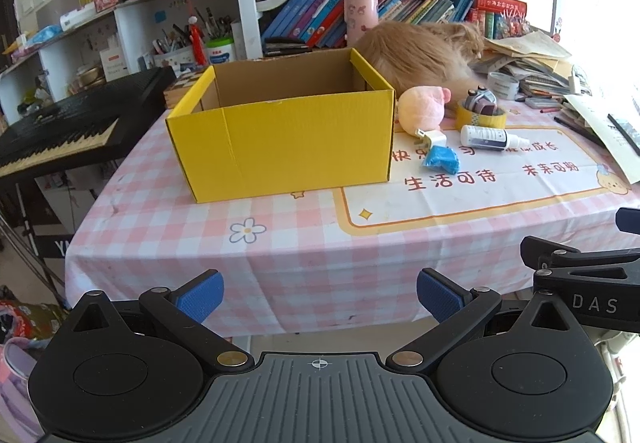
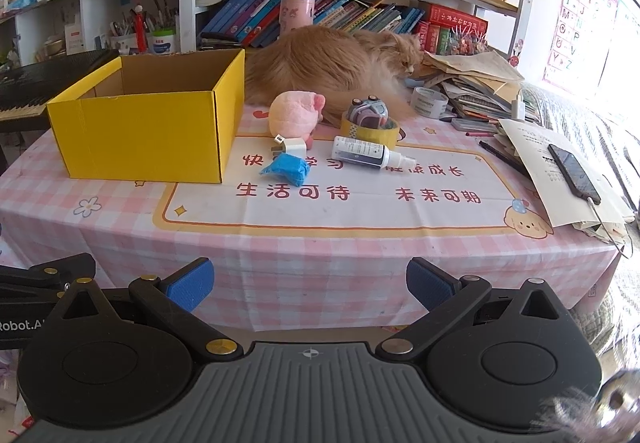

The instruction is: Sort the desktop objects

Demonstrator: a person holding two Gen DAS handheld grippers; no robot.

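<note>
An open yellow cardboard box (image 1: 280, 139) (image 2: 144, 131) stands on the pink checked table, nothing visible inside. To its right lie a pink plush toy (image 1: 422, 109) (image 2: 294, 115), a white charger plug (image 1: 432, 139) (image 2: 291, 147), a crumpled blue item (image 1: 440, 159) (image 2: 286, 169), a white spray bottle (image 1: 490, 137) (image 2: 364, 153) and a yellow tape roll (image 1: 480, 117) (image 2: 370, 129) with a small grey toy car on it. My left gripper (image 1: 320, 299) and right gripper (image 2: 310, 289) both hang open before the table's front edge, holding nothing.
An orange long-haired cat (image 2: 340, 63) lies behind the objects. A grey tape roll (image 2: 428, 101), pens, paper stacks and a phone (image 2: 574, 173) on a cable crowd the right side. A black keyboard (image 1: 60, 131) stands left of the table. Bookshelves rise behind.
</note>
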